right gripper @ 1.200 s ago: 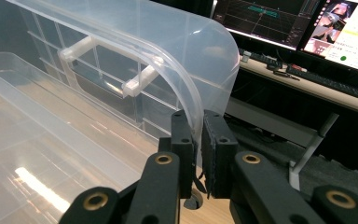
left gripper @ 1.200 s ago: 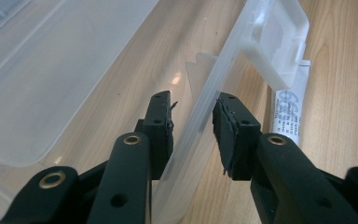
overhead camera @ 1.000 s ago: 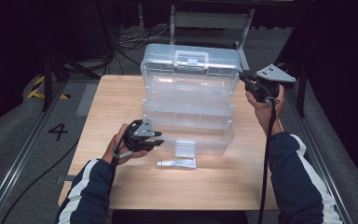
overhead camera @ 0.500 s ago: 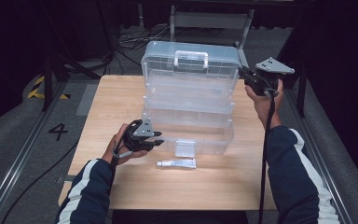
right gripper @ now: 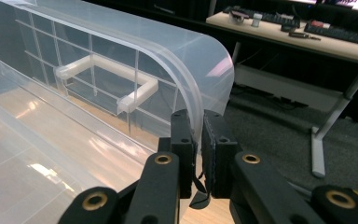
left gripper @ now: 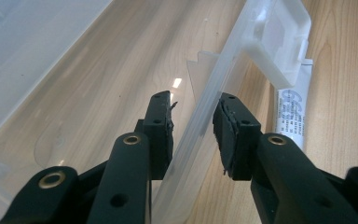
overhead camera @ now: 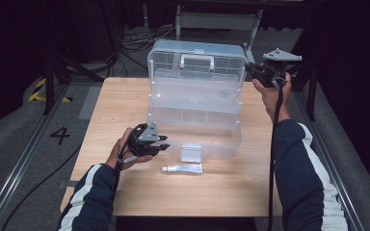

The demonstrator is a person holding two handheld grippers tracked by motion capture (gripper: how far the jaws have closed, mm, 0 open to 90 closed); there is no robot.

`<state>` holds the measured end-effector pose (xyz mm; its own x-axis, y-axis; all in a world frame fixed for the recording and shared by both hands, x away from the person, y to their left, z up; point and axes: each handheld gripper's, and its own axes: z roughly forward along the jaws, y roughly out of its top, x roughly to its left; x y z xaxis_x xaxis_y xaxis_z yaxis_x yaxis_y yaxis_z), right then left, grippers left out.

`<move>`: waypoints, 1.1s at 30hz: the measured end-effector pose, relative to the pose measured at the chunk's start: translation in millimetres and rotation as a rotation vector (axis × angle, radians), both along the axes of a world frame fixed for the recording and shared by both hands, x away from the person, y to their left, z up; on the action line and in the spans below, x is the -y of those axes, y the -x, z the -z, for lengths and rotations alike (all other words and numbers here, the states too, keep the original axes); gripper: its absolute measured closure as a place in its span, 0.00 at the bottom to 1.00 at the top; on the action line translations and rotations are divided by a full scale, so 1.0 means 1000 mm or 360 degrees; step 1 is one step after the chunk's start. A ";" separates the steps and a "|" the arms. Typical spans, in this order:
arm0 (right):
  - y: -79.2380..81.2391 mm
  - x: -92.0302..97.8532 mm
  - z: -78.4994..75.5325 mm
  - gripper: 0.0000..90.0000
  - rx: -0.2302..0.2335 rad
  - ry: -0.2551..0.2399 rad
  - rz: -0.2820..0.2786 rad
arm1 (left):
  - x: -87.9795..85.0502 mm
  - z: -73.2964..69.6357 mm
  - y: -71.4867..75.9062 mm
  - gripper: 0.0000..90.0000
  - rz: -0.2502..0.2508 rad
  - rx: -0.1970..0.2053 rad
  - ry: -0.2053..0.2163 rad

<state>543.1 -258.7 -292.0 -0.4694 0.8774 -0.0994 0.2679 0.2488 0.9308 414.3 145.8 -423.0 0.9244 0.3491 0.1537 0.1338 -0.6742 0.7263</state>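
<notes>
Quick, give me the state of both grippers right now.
Left gripper: jaws straddle the front wall of the clear plastic toolbox; a grip cannot be told.
Right gripper: shut on the toolbox lid edge.

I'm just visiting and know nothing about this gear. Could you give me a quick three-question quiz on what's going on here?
1. True or false: the right gripper has its jaws shut on the rim of the clear box's lid.
2. Which small thing lies nearest the table's front edge: A) the white tube, B) the latch, C) the lid's handle?
3. What stands between the left gripper's jaws?

Key: 1 true; 2 A; 3 the front wall of the box's base.
</notes>
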 end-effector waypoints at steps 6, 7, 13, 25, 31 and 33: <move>-0.016 0.000 -0.003 0.93 -0.0074 -0.0006 -0.0008 | 0.001 0.000 0.000 0.75 -0.0005 -0.0015 0.0001; -0.018 0.000 -0.003 0.93 -0.0082 -0.0010 -0.0009 | 0.001 0.000 0.000 0.75 -0.0005 -0.0016 -0.0001; -0.027 -0.001 -0.004 0.93 -0.0104 0.0031 -0.0002 | 0.001 0.000 -0.001 0.76 0.0004 -0.0015 0.0004; -0.052 0.001 0.000 0.92 -0.0179 0.0018 -0.0001 | 0.002 0.000 0.000 0.75 -0.0003 -0.0020 0.0013; -0.060 -0.001 0.002 0.92 -0.0205 0.0021 0.0027 | 0.004 0.000 0.002 0.76 -0.0006 -0.0027 0.0011; -0.064 -0.004 0.001 0.92 -0.0217 0.0041 0.0035 | 0.004 0.000 0.002 0.76 -0.0006 -0.0028 0.0012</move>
